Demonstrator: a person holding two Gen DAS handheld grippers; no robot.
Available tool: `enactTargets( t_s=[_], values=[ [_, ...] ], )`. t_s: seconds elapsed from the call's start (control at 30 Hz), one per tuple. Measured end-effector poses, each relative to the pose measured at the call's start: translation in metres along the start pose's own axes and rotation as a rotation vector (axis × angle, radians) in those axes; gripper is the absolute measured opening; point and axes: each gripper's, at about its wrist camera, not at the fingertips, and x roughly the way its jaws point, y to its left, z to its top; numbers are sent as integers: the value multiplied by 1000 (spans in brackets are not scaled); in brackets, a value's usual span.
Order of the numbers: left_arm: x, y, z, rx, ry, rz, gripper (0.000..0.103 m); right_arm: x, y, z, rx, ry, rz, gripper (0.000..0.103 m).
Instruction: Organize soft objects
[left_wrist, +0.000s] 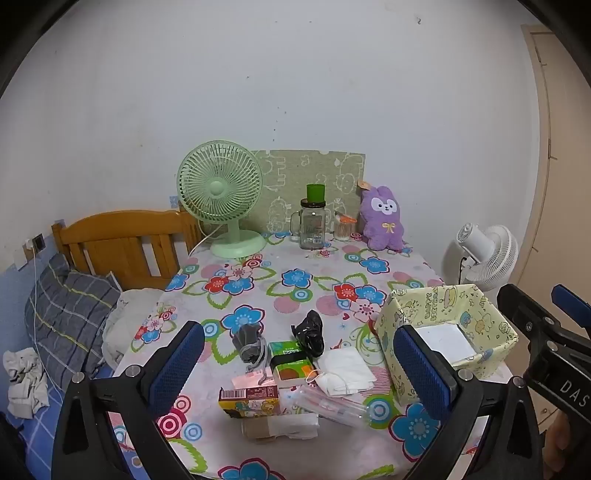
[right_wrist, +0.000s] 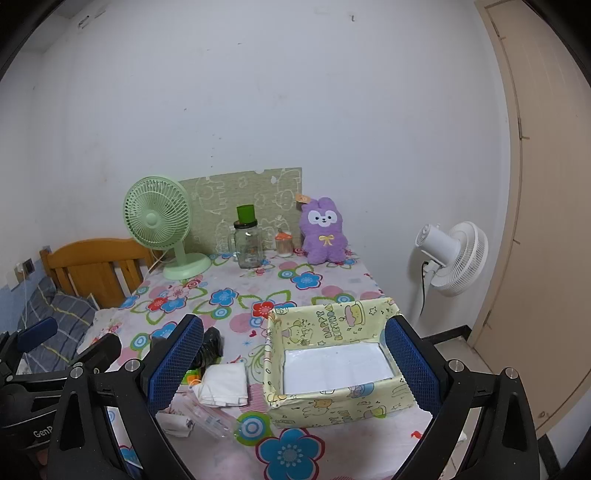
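A pile of small items lies at the table's near edge: a white face mask (left_wrist: 345, 369) (right_wrist: 223, 384), a grey cloth bundle (left_wrist: 249, 341), a black crumpled bag (left_wrist: 308, 332) (right_wrist: 210, 345), a tissue roll (left_wrist: 284, 428), a green packet (left_wrist: 290, 360) and a yellow carton (left_wrist: 249, 398). An open yellow cartoon-print box (left_wrist: 447, 332) (right_wrist: 334, 363) stands to their right with a white liner inside. My left gripper (left_wrist: 299, 365) is open and empty above the pile. My right gripper (right_wrist: 293, 365) is open and empty in front of the box. A purple plush rabbit (left_wrist: 382, 218) (right_wrist: 325, 230) sits at the far edge.
A green desk fan (left_wrist: 221, 199) (right_wrist: 162, 225), a glass jar with a green cap (left_wrist: 312, 221) (right_wrist: 247, 240) and a small swab jar (left_wrist: 343, 227) stand at the back of the flowered tablecloth (left_wrist: 295, 280). A bed with a wooden headboard (left_wrist: 122, 243) lies left. A white fan (right_wrist: 450, 258) stands right.
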Motion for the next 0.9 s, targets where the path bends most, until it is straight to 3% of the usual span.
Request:
enactTargets(
  t_s=[0.9],
  values=[
    [4, -6, -2, 23, -27, 6, 103, 5, 4, -8, -7, 1, -3, 100]
  ],
)
